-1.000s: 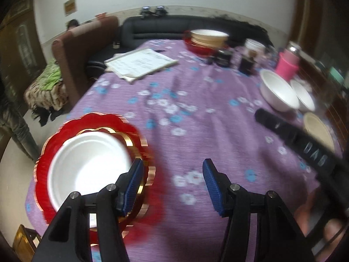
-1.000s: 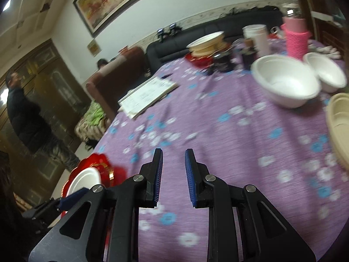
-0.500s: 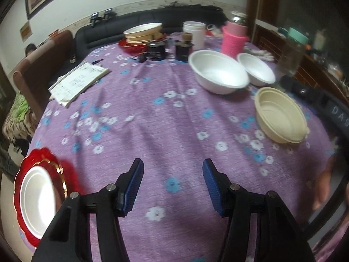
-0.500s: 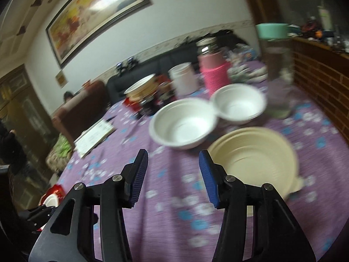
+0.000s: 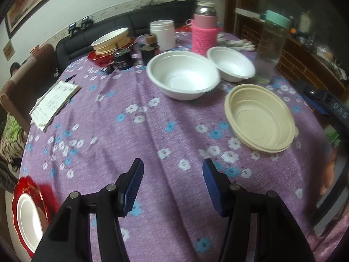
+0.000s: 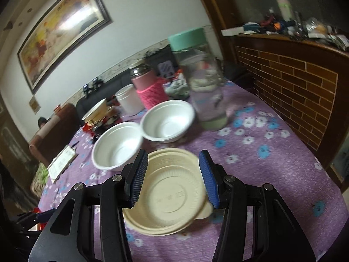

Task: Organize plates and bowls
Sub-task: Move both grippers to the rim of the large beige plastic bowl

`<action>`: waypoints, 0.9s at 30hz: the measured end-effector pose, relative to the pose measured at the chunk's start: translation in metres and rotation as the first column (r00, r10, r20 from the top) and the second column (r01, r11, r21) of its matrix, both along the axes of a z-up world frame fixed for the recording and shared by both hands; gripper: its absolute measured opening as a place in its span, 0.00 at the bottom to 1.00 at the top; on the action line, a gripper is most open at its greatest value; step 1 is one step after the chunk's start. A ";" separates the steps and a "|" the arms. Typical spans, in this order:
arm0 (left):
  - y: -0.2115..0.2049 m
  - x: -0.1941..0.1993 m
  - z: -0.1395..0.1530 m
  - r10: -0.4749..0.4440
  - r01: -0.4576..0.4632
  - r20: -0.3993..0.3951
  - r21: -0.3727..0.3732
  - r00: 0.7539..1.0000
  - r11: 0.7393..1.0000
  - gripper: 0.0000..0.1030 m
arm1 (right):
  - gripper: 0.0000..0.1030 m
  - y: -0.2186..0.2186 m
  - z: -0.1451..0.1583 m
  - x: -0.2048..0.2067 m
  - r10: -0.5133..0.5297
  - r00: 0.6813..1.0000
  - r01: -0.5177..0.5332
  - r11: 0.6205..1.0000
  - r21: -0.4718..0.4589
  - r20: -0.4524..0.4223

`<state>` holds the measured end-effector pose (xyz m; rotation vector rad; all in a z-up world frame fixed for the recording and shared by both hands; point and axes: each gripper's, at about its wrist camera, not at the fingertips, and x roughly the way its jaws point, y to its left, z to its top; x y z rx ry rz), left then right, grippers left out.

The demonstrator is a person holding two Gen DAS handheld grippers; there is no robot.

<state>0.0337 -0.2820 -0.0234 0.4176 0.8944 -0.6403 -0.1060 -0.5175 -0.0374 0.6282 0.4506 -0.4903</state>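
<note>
My right gripper (image 6: 172, 163) stands open just above a cream ribbed bowl (image 6: 170, 194), whose rim spans the gap between the blue pads without touching them. Behind it sit a large white bowl (image 6: 117, 146) and a smaller white bowl (image 6: 168, 120), rims touching. My left gripper (image 5: 173, 170) is open and empty over bare purple cloth. From there the cream bowl (image 5: 259, 118) lies to the right, and the large white bowl (image 5: 183, 76) and the small white bowl (image 5: 231, 64) beyond it. A white plate on a red plate (image 5: 28, 214) rests at the near left table edge.
A glass jar with a teal lid (image 6: 202, 87), a pink-sleeved flask (image 6: 150, 89) and a white tub (image 6: 128, 100) stand behind the bowls. A stack of plates (image 5: 111, 41), dark jars (image 5: 123, 59) and a paper pad (image 5: 54, 102) lie farther left. A brick-faced cabinet (image 6: 294, 91) borders the right.
Both grippers swung right across the table, away from the red plate toward the bowls. The right gripper's jaws went from nearly shut to open and now hang over the cream bowl.
</note>
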 end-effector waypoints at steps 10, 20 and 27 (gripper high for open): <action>-0.038 0.020 -0.002 -0.016 0.015 -0.011 -0.021 1.000 1.000 0.55 | 0.47 -0.028 -0.020 -0.004 -0.017 1.000 0.018 0.995 0.096 -0.005; -0.069 0.029 -0.003 -0.042 0.041 -0.030 -0.055 0.999 0.998 0.55 | 0.47 -0.038 -0.030 -0.003 0.020 1.000 -0.021 0.981 0.192 0.005; -0.089 0.030 -0.011 -0.052 0.051 -0.035 -0.052 0.998 0.997 0.55 | 0.47 -0.041 -0.040 0.004 0.022 0.999 -0.011 0.977 0.212 -0.050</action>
